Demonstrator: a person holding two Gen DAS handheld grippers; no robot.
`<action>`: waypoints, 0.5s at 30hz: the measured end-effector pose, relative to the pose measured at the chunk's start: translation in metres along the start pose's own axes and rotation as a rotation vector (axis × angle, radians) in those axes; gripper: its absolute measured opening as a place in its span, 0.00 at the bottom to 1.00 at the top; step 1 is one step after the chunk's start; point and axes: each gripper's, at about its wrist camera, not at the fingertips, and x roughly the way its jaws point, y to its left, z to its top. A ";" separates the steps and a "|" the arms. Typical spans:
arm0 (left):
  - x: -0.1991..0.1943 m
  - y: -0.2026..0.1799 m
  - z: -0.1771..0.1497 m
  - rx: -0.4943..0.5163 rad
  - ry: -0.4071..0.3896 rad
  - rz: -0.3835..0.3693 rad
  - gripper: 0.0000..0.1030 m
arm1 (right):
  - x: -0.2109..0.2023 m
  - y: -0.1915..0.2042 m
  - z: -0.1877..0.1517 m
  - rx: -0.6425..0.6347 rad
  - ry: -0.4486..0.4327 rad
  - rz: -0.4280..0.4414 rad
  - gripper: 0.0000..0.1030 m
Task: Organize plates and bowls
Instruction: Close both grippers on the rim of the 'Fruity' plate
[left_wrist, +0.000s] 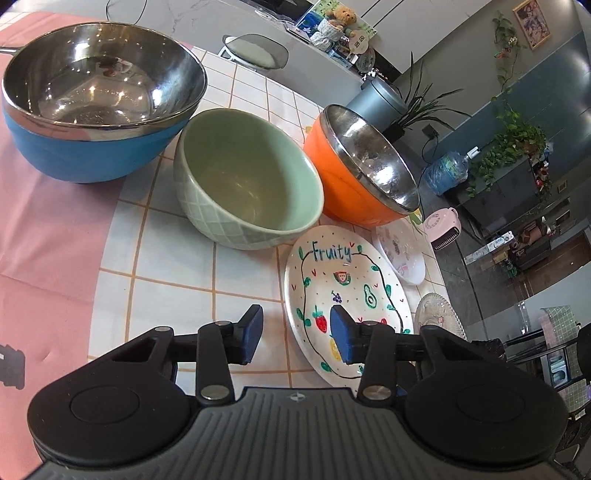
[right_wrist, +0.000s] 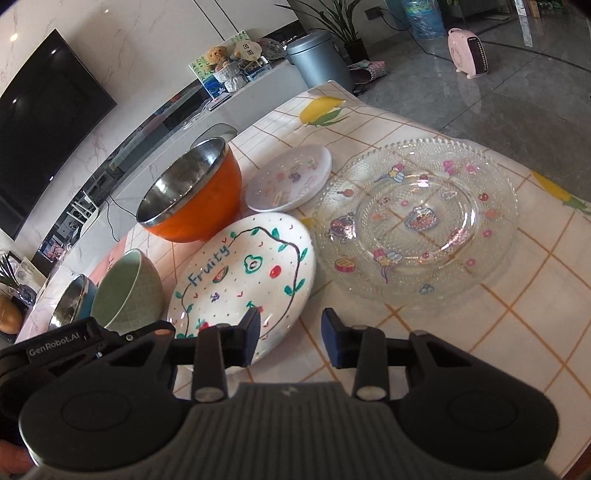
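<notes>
Both tongs are spread, grasping nothing. The fruit plate (left_wrist: 343, 295) lies just ahead of the left tongs (left_wrist: 295, 332), nearer than the right tongs (right_wrist: 290, 338), near the table (left_wrist: 177, 266) edge.

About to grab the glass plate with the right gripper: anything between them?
Nothing visible. The right gripper is open, with only bare tablecloth between its fingers and the clear glass plate. The Fruity plate lies to the left.

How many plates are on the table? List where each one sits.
3. The Fruity plate lies nearest the grippers, beside the green bowl. The small white plate sits behind it, next to the orange bowl. The clear glass plate lies to their right. None appears hidden.
</notes>
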 end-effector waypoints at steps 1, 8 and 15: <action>0.001 0.000 0.000 0.002 0.005 -0.002 0.39 | 0.002 0.001 0.001 0.000 0.000 -0.005 0.30; 0.002 -0.005 -0.001 0.036 0.020 0.003 0.19 | 0.007 0.004 0.001 0.003 -0.009 -0.032 0.14; -0.011 -0.003 -0.007 0.042 0.022 0.013 0.15 | -0.002 0.008 -0.004 0.004 0.001 -0.038 0.13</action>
